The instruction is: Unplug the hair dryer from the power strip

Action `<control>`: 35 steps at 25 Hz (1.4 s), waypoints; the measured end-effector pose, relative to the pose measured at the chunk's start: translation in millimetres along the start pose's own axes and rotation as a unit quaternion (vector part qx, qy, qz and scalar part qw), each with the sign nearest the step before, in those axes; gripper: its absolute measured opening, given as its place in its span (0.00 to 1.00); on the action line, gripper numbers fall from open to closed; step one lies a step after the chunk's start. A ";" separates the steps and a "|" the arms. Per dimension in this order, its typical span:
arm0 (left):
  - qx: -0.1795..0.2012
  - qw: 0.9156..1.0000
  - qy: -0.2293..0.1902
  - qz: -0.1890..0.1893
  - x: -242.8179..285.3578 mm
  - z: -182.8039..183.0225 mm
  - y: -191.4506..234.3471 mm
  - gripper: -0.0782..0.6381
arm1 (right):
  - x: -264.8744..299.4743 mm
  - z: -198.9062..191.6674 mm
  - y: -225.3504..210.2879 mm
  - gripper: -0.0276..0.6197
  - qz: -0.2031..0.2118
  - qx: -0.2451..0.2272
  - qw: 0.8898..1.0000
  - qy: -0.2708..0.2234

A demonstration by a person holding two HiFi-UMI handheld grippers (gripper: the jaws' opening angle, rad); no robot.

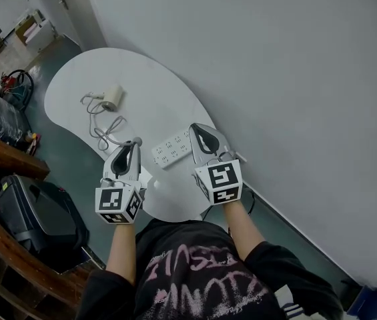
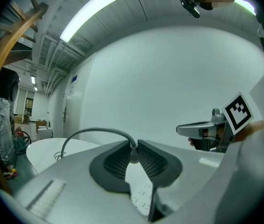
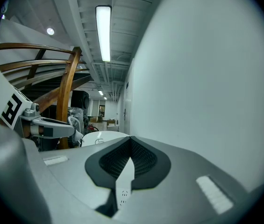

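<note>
Table (image 1: 68, 79): white bean-shaped top pushed up against a plain pale wall (image 1: 275, 72). Only the task stuff is on it, all in easy reach from the near end.
Hair dryer (image 1: 112, 97): little white one at the far end of the table, well apart from both grippers. Nobody needs to touch the hair dryer itself, only its lead matters.
Cord (image 1: 103, 131): grey, comes off the dryer in loose loops across the table, then arcs up to the left gripper. It's slack, so I'd guess a tug on the cord won't drag the dryer.
Power strip (image 1: 172, 149): white, flat on the table near the wall-side edge, lying between the two grippers and below their tips.
Left gripper (image 2: 132, 154): jaws clamped on the very end of the cord, right where the plug should be. The plug body is buried between the pads, so I can't see any prongs. Grabbing there instead of further down makes sense, since the pull goes straight into the plug.
Right gripper (image 3: 130, 146): jaws pressed together with nothing between them, sitting over the right end of the power strip. Can't tell if it touches. My read is it's there to pin the strip so it doesn't lift.
Progress: in the head view the pinched end looks just off the strip's left end, so I reckon the plug is out or nearly out. Not 100% sure though.
</note>
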State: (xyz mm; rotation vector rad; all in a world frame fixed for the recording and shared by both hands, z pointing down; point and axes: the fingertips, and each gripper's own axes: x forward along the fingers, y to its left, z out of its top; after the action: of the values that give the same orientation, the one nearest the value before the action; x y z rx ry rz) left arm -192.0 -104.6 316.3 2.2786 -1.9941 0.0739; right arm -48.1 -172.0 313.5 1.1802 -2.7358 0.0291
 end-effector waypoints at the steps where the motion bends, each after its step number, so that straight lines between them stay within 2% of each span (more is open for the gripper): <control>1: 0.000 1.000 0.000 0.000 -0.1 0.8 -0.6 0.18 | -0.5 1.0 -0.6 0.06 0.000 -0.001 1.000 -0.001; 10: 0.008 1.000 -0.007 -0.001 3.1 12.6 -6.5 0.18 | -3.3 10.9 -5.9 0.06 0.004 -0.004 1.000 -0.012; 35: 0.010 1.000 -0.013 0.011 -3.2 14.5 -17.9 0.18 | -21.2 8.8 -15.0 0.05 0.007 -0.011 1.000 -0.015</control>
State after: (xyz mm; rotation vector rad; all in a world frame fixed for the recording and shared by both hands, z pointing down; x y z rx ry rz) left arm -175.3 -100.8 300.7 2.2819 -2.0400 0.0656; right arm -24.2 -167.8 300.8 1.1645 -2.7639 -0.0164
